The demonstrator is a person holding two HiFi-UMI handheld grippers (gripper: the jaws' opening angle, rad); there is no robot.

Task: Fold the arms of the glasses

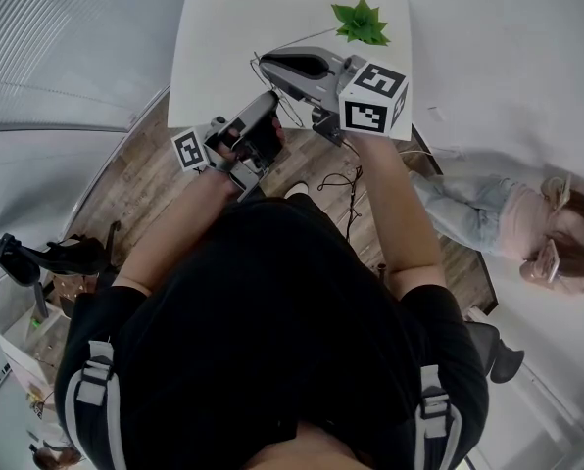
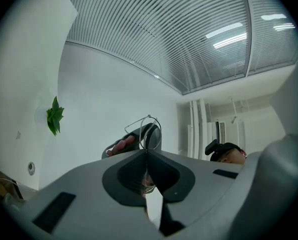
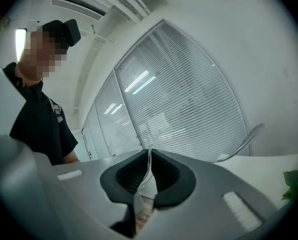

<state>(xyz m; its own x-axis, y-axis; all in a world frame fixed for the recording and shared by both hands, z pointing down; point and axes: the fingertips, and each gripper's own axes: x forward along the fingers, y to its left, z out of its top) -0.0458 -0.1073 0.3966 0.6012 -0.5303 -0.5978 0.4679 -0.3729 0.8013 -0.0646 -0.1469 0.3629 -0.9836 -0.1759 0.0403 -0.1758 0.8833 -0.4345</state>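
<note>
Thin wire-framed glasses point(image 1: 290, 109) hang in the air over the near edge of the white table point(image 1: 223, 27), held between my two grippers. My left gripper point(image 1: 268, 101) points up and away and is shut on the frame. In the left gripper view a lens rim point(image 2: 149, 129) rises just past its closed jaws point(image 2: 147, 153). My right gripper point(image 1: 266, 62) lies level, pointing left, and is shut on a thin metal arm point(image 3: 149, 159) that runs between its pads point(image 3: 149, 153). The right gripper's body and a hand point(image 2: 123, 145) show behind the rim.
A green paper plant point(image 1: 362, 23) lies at the table's far right. Cables point(image 1: 346, 179) trail over the wooden floor below. Another person in jeans point(image 1: 488, 213) is at the right. A black device on a stand point(image 1: 37, 258) is at the left.
</note>
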